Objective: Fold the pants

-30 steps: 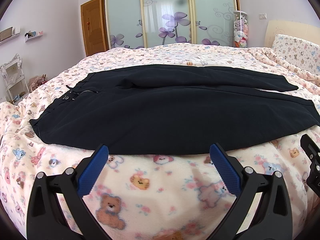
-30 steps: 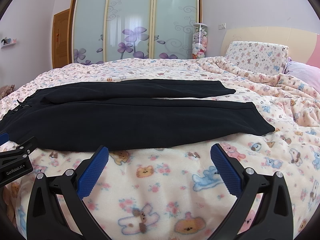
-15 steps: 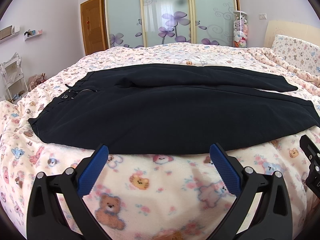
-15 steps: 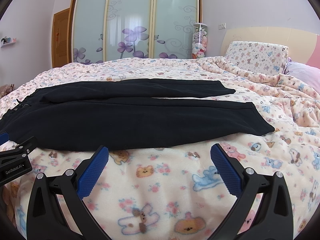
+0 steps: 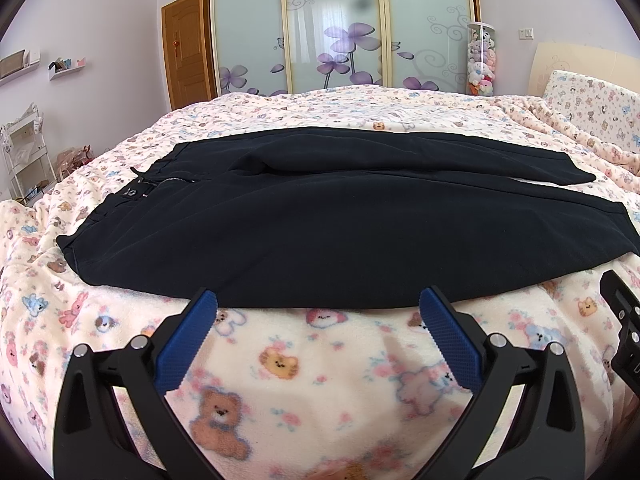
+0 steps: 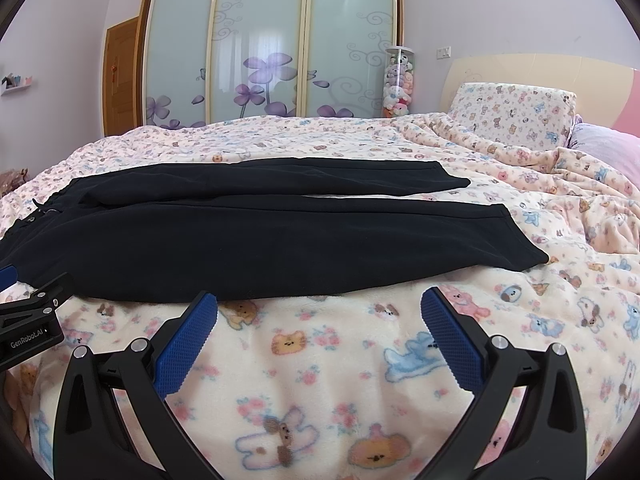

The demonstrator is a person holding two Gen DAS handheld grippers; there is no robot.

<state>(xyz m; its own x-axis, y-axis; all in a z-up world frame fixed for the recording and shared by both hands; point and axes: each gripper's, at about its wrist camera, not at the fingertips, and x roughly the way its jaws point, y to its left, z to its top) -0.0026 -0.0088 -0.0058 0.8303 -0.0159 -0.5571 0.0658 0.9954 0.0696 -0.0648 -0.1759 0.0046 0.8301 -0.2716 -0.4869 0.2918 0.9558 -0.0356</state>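
A: What fills the view?

B: A bed under a cream blanket [image 5: 304,364] printed with bears and rabbits. At twelve o'clock behind it stands a wardrobe [image 6: 272,40] with frosted sliding doors and purple flowers.

A: And the pants?

B: The black pants [image 5: 328,232] lie spread flat across the blanket, in the middle of both views. The waistband with its open zip sits at nine o'clock and the leg ends point to three o'clock. The two legs lie side by side, the far one partly overlapped near the crotch, a thin strip of blanket showing between them toward the hems.

A: Smaller things?

B: A bear-print pillow [image 6: 516,108] at two o'clock in the right wrist view, and a clear tube of plush toys [image 6: 398,84] beside the wardrobe.

A: The tongs?

B: The left gripper [image 5: 318,304] has its blue pads spread wide, gripping nothing, the tips just short of the near edge of the pants. The right gripper [image 6: 319,304] is likewise parted and empty, further toward the leg ends.
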